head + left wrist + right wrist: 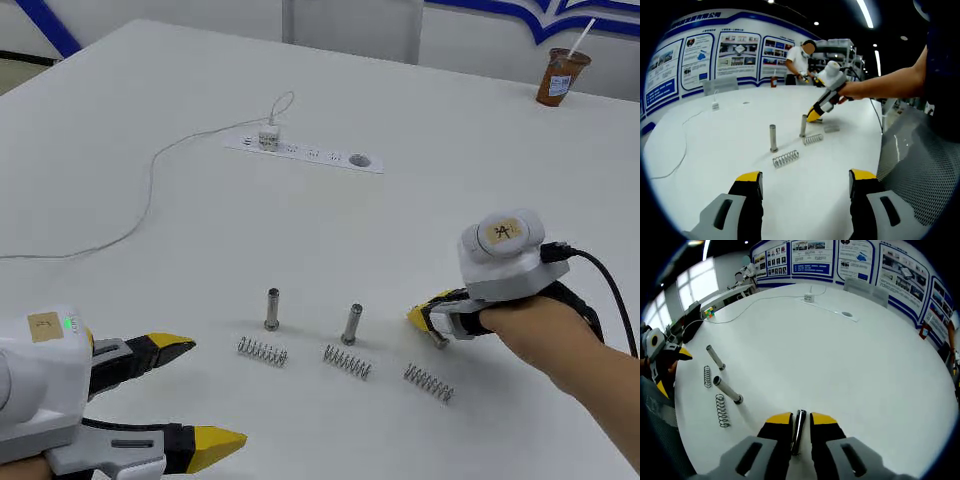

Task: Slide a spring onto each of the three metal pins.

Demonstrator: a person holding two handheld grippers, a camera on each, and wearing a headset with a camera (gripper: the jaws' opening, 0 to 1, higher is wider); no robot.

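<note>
Cup [560,77] with a straw, holding a brown drink, stands at the upper right of the head view, by the far edge of the white table [450,190]. Lower centre, two metal pins stand upright, left pin [272,308] and middle pin [352,323]. Each has a spring lying flat just below it: left spring [262,351], middle spring [347,361]. A right spring [428,382] lies just below the right gripper [432,320], whose jaws are nearly closed, clamping a third pin [798,429]. The left gripper [215,392], bottom left, gapes wide and empty, apart from the springs. Bare tabletop stretches up to the power strip [305,153] and its white cable [150,195].
</note>
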